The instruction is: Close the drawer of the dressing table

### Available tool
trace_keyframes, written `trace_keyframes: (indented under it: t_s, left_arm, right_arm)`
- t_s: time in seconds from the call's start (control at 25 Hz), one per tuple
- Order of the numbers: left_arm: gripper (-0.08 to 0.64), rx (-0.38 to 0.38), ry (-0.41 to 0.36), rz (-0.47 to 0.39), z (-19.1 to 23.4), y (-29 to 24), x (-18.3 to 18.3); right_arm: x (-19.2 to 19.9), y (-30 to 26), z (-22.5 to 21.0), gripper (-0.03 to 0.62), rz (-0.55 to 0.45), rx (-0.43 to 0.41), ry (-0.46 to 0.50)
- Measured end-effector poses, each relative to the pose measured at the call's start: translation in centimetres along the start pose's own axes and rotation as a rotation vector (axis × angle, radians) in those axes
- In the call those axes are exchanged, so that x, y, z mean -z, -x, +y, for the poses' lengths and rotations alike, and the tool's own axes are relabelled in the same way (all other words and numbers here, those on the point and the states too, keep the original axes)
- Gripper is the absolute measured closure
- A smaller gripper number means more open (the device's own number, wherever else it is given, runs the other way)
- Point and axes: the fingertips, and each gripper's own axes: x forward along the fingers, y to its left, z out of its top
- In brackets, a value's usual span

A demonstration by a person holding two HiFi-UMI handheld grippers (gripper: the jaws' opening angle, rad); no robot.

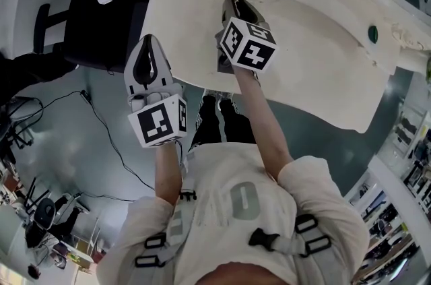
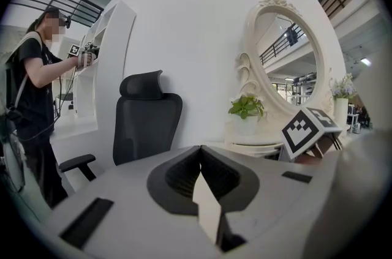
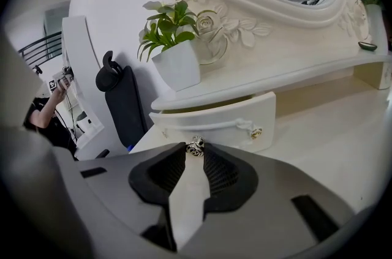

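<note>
right jaws: my right gripper (image 3: 195,151) has its jaws pinched on the small silver knob (image 3: 195,145), which sits right at the tips.
left jaws: my left gripper (image 2: 200,150) has its jaws pressed together with nothing between them.
drawer: the drawer (image 3: 214,122) is part-way out from under the mirror shelf, with a gap showing above its front. it sits on the dressing table (image 3: 334,129), straight ahead of my right jaws.
drawer front: a curved handle bar (image 3: 229,125) ends in a gold fitting at its right.
above the drawer: a potted plant (image 3: 174,59) stands on the shelf in front of the ornate mirror (image 3: 263,3).
left side: my left gripper is held off the table's edge, level, facing a black office chair (image 2: 147,126).
background: a person (image 2: 33,98) stands far to the left.
</note>
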Motion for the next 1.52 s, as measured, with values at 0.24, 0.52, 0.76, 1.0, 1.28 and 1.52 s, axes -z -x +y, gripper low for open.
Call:
trace_keyframes:
  t_s: [0.24, 0.52, 0.76, 1.0, 1.28, 1.52]
  left_arm:
    - [0.540, -0.007, 0.005, -0.001, 0.1, -0.5, 0.3]
    - [0.540, -0.029, 0.003, 0.024, 0.8, -0.8, 0.6]
    - [0.540, -0.033, 0.007, 0.027, 0.4, -1.0, 0.6]
    - [0.540, -0.037, 0.010, 0.029, 0.0, -1.1, 0.9]
    - [0.540, -0.043, 0.011, 0.027, -0.2, -0.6, 0.9]
    - [0.540, -0.041, 0.009, 0.008, -0.5, 0.3, 0.3]
  right_arm:
    - [-0.6, -0.8, -0.2, 0.494, 0.000, 0.001, 0.003]
    - [-1.3, -1.6, -0.7, 0.494, -0.006, 0.008, 0.009]
    - [-2.1, -2.3, -1.0, 0.494, -0.014, 0.008, 0.013]
    - [-2.3, -2.8, -1.4, 0.494, -0.015, 0.008, 0.023]
    - [-2.2, -2.8, -1.3, 0.492, -0.025, 0.000, 0.020]
    - [-2.2, -2.7, -1.3, 0.487, -0.013, 0.001, 0.033]
